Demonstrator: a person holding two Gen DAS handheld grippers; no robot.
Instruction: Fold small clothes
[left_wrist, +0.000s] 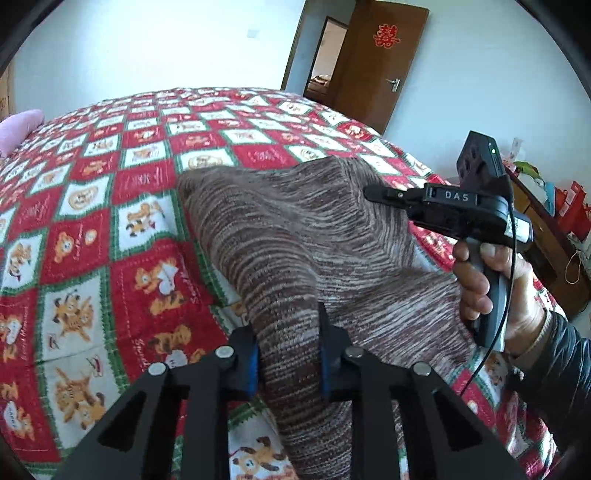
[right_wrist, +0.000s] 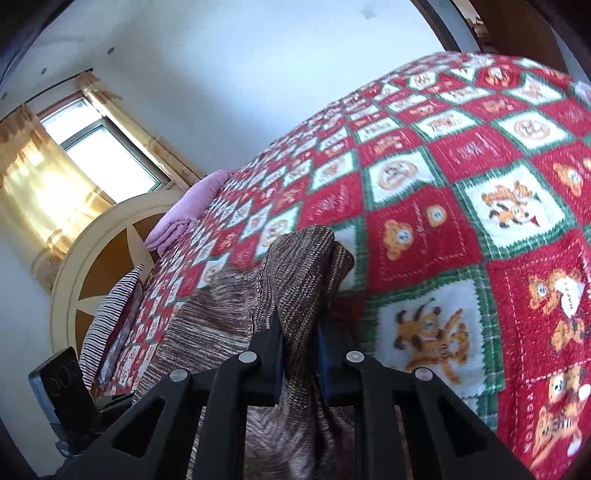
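Left gripper (left_wrist: 288, 347): black two-finger gripper with blue pads, jaws nearly together, pinching a fold of the brown-and-cream striped knit garment (left_wrist: 295, 236).
Right gripper (right_wrist: 298, 354): same build, jaws narrow, clamped on a bunched edge of the knit garment (right_wrist: 303, 266); cloth drapes over the fingers and hangs below.
Right gripper, seen from left wrist view (left_wrist: 373, 193): tips bite the garment's raised corner; a person's hand (left_wrist: 491, 291) in a dark sleeve grips the grey handle.
Garment position: lifted off the bed at two points, tented between the grippers, far part lying on the blanket.
Writing, gripper: "DAS" in white on the right gripper's black body; green LED lit on the black box above it.
Writing, door: red double-happiness paper cut on the brown wooden door (left_wrist: 384, 66), door ajar.
Writing, blanket: red, white and green checked fleece blanket (left_wrist: 110, 206) with cartoon bear and dog squares; "HAPPY" legible on one square in the right wrist view, other script too blurred to read.
Edges: blanket's near edge runs just beside the left gripper; headboard, cream round (right_wrist: 96, 258), at the bed's far end with a pink pillow (right_wrist: 192, 210) and a striped pillow (right_wrist: 110, 314).
Open room: wide stretch of blanket beyond and beside the garment; cluttered wooden cabinet (left_wrist: 546, 236) near the person's hand.
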